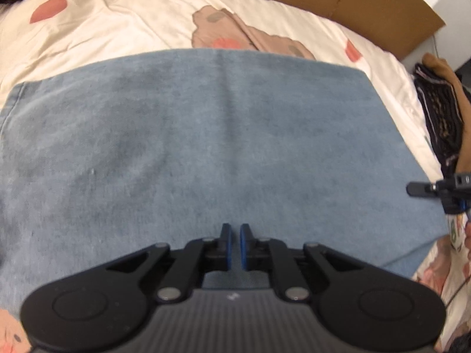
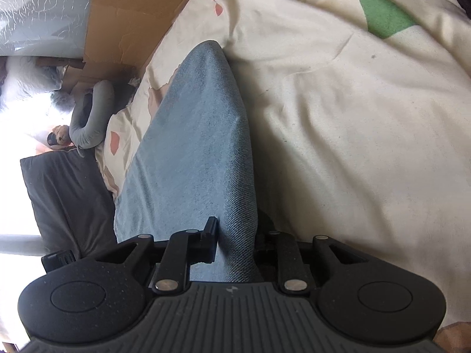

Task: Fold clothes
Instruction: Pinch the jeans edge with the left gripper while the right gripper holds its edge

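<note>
Denim garment (image 1: 206, 135), one, on bedspread (image 1: 132, 29); left claw (image 1: 234, 235) pressed together, right claw (image 2: 235, 235) astride its fold.

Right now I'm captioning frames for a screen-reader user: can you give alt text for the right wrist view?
The right gripper has a raised fold of blue denim garment between its fingers, above a cream bedspread with coloured patches. A brown cardboard box and a dark pillow sit at left.

Left gripper (image 1: 235, 232): jaws almost closed, empty, above the cloth.
Blue denim cloth (image 1: 206, 147): flat on floral bedsheet (image 1: 132, 29).
</note>
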